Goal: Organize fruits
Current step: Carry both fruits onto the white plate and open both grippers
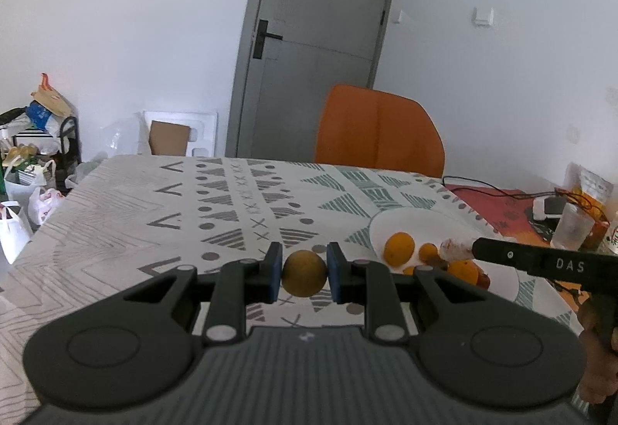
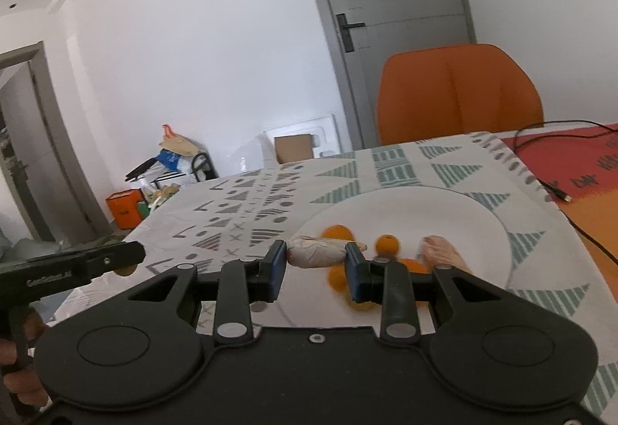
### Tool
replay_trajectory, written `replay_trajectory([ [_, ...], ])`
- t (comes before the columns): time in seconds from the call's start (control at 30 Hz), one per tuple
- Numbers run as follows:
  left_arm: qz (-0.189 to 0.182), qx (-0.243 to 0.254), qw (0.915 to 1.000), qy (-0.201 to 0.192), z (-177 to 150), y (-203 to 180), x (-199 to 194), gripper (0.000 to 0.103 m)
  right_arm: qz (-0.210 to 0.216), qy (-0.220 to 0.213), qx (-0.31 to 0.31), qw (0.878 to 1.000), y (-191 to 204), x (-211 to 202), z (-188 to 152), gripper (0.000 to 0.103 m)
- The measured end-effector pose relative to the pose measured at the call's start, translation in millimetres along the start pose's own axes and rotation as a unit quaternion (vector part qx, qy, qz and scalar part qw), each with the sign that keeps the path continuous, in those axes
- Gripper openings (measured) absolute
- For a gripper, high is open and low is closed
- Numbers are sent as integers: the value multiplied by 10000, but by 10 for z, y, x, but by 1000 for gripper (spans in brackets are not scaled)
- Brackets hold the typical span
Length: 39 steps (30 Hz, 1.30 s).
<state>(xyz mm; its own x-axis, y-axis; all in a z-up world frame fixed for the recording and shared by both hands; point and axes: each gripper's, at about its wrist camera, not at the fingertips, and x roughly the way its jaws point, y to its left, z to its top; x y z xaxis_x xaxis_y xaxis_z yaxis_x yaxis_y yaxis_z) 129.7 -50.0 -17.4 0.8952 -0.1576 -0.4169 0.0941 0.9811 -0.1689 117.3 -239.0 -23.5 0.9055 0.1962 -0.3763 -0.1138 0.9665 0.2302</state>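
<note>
Left tool (image 1: 304, 272) is clamped on a round brownish-yellow fruit (image 1: 304, 273) above the patterned worktop (image 1: 116, 232), while right tool (image 2: 316, 264) grips a pale wrapped item (image 2: 316, 251) over the white plate (image 2: 444, 209) holding oranges (image 2: 387, 244).

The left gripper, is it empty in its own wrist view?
No, the left gripper is shut on a round brownish fruit, pressed between its blue pads.
</note>
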Motion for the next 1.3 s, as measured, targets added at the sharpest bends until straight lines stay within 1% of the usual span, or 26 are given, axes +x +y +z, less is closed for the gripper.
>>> replay_trajectory([
  [0.2, -22, 91, 9999, 69, 35, -73, 109, 23, -118, 26, 34, 9999, -162, -36, -50, 31],
  [0.33, -22, 268, 9996, 121, 78, -209, 182, 23, -24, 48, 49, 10000, -285, -52, -121, 31],
  [0.43, -36, 379, 9992, 80, 132, -318, 209, 23, -23, 102, 81, 9999, -383, -60, -165, 31],
  [0.53, -55, 463, 9989, 55, 157, -418, 242, 23, -24, 128, 183, 9997, -502, -75, -195, 31],
  [0.63, -81, 542, 9984, 127, 144, -508, 310, 23, -95, 102, 337, 9993, -627, -83, -207, 32],
  [0.73, -133, 644, 9976, 213, 127, -597, 386, 23, -291, 39, 466, 9985, -724, -92, -220, 36],
  [0.83, -190, 714, 9969, 268, 112, -659, 454, 23, -255, 3, 565, 9981, -799, -100, -215, 36],
  [1.07, -303, 800, 9959, 289, 128, -772, 577, 23, -308, -71, 619, 9976, -847, -171, -179, 36],
  [1.3, -457, 883, 9946, 314, 138, -895, 666, 23, -248, -99, 527, 9983, -815, -208, -146, 36],
])
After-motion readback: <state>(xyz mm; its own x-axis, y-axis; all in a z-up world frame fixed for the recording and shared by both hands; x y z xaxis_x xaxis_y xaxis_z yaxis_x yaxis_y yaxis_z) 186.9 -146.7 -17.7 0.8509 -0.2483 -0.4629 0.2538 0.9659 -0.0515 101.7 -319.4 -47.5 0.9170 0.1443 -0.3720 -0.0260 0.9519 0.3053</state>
